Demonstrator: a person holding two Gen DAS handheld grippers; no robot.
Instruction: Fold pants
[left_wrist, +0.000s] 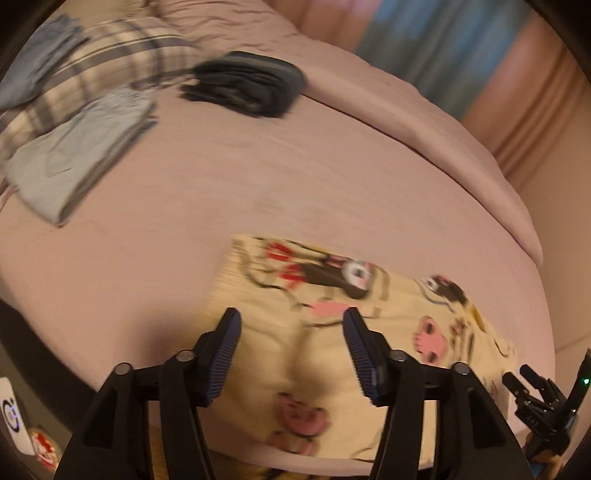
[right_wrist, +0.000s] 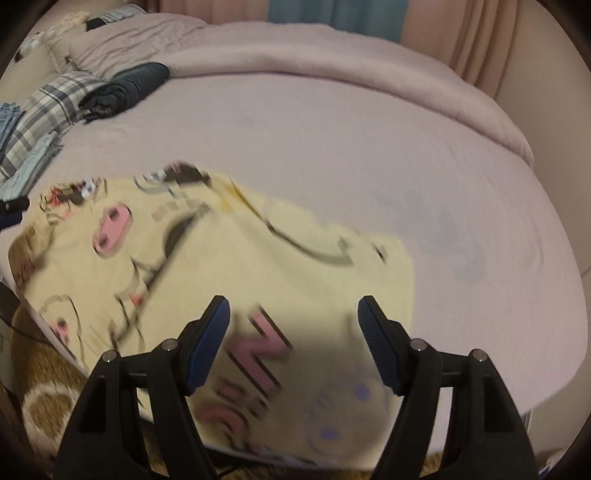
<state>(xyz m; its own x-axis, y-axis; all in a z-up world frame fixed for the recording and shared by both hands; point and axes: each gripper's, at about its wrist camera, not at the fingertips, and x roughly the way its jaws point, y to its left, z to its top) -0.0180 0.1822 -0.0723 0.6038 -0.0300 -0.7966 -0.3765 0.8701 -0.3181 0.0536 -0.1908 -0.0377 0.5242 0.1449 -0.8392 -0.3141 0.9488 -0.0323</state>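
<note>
**Around the bed: folded laundry and drawn curtains**

A pink sheet covered the bed (right_wrist: 332, 122), with a bunched duvet (right_wrist: 295, 70) running along its far edge. Near the far left corner lay a dark folded garment (left_wrist: 247, 86), beside a plaid cloth (left_wrist: 110, 51) and a pale blue folded piece (left_wrist: 74, 155). Pink and teal curtains (left_wrist: 443, 48) hung behind. A brown patterned rug (right_wrist: 40, 387) showed on the floor below the bed's near edge.

Left gripper (left_wrist: 291, 317), black angular finger arms, silver pivot pins, blue ribbed pads (left_wrist: 225, 354), right gripper (right_wrist: 293, 304) identical, green indicator light at 4 o'clock.
</note>
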